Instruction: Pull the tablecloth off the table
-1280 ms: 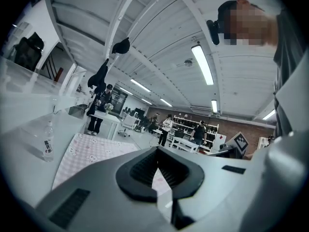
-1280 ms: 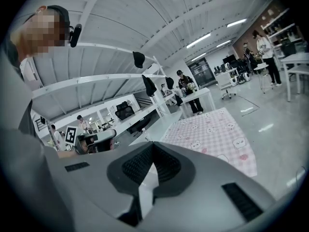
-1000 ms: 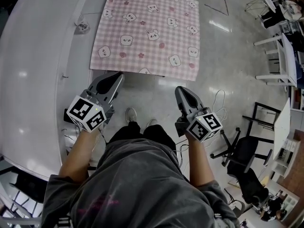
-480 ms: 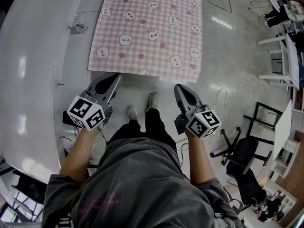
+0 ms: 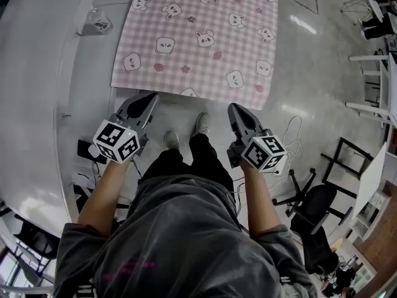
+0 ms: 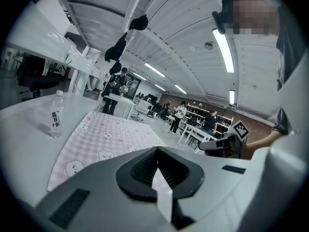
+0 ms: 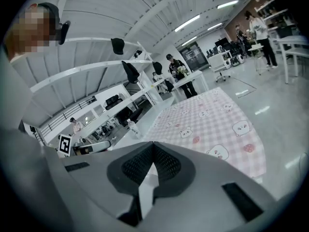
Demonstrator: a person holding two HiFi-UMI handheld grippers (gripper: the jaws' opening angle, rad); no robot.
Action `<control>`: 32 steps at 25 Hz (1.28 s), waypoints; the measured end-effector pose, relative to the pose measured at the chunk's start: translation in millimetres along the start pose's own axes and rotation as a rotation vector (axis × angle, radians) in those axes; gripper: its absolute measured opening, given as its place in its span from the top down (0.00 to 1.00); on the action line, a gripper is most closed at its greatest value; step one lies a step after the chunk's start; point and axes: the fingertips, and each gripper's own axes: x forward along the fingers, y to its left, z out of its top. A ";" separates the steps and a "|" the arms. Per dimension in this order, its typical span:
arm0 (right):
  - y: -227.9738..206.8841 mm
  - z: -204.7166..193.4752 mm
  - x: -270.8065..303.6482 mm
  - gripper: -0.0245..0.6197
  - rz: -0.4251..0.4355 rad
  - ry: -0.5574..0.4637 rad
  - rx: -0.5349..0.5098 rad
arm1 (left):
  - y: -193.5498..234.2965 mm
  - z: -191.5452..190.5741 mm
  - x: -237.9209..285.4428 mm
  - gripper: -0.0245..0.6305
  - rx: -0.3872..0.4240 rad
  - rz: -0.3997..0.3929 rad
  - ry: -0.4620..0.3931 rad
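The pink checked tablecloth (image 5: 198, 39) is lying spread flat, its near edge running crosswise just beyond both grippers. Its far end is being cut off by the frame, so its long axis is unclear. The left gripper (image 5: 147, 98) and right gripper (image 5: 235, 108) are hovering short of it, fingers pressed together on nothing. A bottle (image 5: 99, 25) is standing on the white surface (image 5: 37, 92) alongside.
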 end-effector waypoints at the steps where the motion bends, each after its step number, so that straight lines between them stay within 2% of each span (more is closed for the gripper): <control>1: -8.1 -3.0 3.4 0.96 -0.003 0.008 0.010 | 3.3 -6.4 4.2 0.96 -0.004 0.008 0.010; 6: -54.6 -21.7 18.6 0.96 -0.048 0.036 0.070 | 23.5 -38.7 26.5 0.96 -0.054 0.041 0.059; 10: -95.1 -51.2 25.9 0.96 -0.093 0.058 0.138 | 42.5 -71.5 39.6 0.96 -0.122 0.062 0.077; 17: -151.2 -103.2 30.1 0.96 -0.156 0.116 0.188 | 74.5 -134.3 54.4 0.92 -0.204 0.085 0.136; 24: -177.7 -138.4 27.2 0.95 -0.119 0.138 0.315 | 87.1 -178.5 64.5 0.87 -0.307 0.079 0.165; 28: -191.0 -154.5 30.1 0.95 -0.105 0.143 0.343 | 97.2 -196.3 70.5 0.84 -0.370 0.073 0.161; 32: -200.1 -167.0 34.3 0.87 -0.071 0.127 0.389 | 109.6 -215.1 74.8 0.80 -0.437 0.061 0.159</control>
